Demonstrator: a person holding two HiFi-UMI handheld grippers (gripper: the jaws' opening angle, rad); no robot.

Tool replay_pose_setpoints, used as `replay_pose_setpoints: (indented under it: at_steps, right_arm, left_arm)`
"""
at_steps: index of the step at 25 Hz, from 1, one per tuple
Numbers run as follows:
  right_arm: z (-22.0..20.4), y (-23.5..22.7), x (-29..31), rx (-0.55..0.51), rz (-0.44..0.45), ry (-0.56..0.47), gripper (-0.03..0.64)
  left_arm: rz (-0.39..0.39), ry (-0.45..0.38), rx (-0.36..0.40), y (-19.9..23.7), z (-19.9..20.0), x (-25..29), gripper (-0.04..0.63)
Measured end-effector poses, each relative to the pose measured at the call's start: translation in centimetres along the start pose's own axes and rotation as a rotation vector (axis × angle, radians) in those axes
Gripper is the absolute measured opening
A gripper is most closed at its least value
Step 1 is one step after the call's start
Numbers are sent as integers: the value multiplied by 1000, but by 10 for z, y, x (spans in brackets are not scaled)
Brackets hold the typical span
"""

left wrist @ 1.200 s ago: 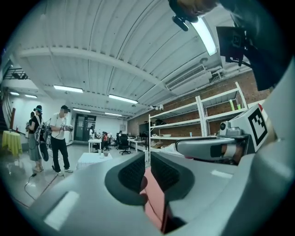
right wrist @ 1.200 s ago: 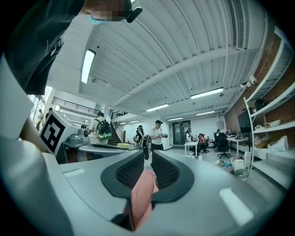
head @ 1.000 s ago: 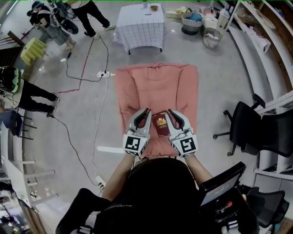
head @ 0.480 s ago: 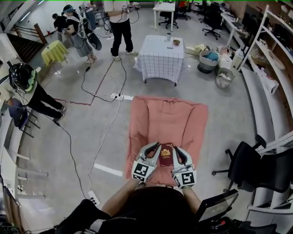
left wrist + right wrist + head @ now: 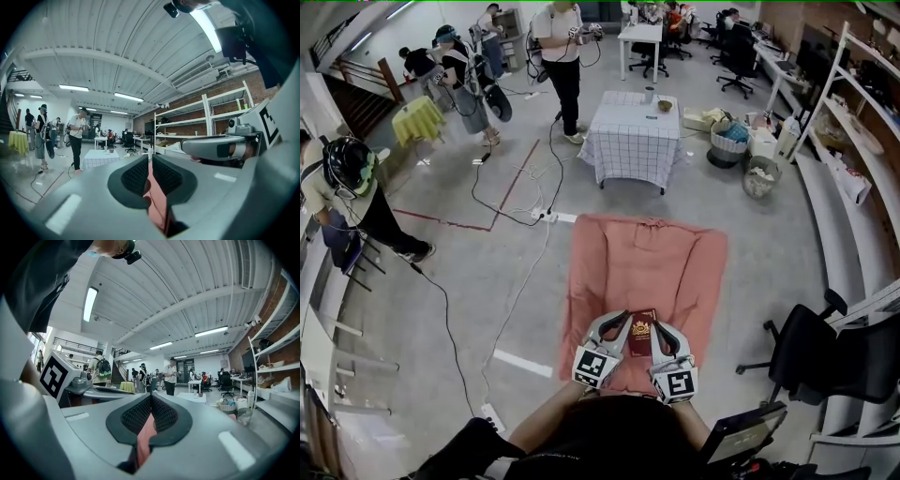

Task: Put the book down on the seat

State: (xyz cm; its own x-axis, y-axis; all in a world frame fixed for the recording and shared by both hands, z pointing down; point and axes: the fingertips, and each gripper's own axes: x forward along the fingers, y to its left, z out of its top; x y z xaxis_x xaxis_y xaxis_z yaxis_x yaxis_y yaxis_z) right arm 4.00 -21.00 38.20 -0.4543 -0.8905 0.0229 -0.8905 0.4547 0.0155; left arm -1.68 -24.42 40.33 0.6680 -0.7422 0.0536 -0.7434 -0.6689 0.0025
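Note:
A dark red book (image 5: pixel 639 335) with a gold emblem lies face up at the front of the pink-covered seat (image 5: pixel 647 262). It sits between my two grippers, and I cannot tell whether either touches it. My left gripper (image 5: pixel 617 322) is along its left side and my right gripper (image 5: pixel 660 330) along its right. In the left gripper view the left gripper (image 5: pixel 150 174) is shut with nothing between the pads, only pink cloth showing below. The right gripper view shows the right gripper (image 5: pixel 151 413) shut the same way.
A table with a checked cloth (image 5: pixel 636 131) stands beyond the seat. Cables (image 5: pixel 511 202) run over the floor at left. A black office chair (image 5: pixel 811 361) is at right, with baskets (image 5: pixel 727 145) and shelves (image 5: pixel 853 122) behind it. Several people stand at the back.
The head view has tilted up, so more of the room shows. Both grippers, with the book between them, now sit nearer the seat's front edge and my body.

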Motion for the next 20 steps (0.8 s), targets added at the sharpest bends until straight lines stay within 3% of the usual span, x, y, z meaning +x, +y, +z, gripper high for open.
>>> replay_pose_setpoints:
  at_steps: [20]
  right_arm:
    - [-14,14,5,5,70,27,9]
  left_arm:
    - [15,41,0,-2,-18,-13,21]
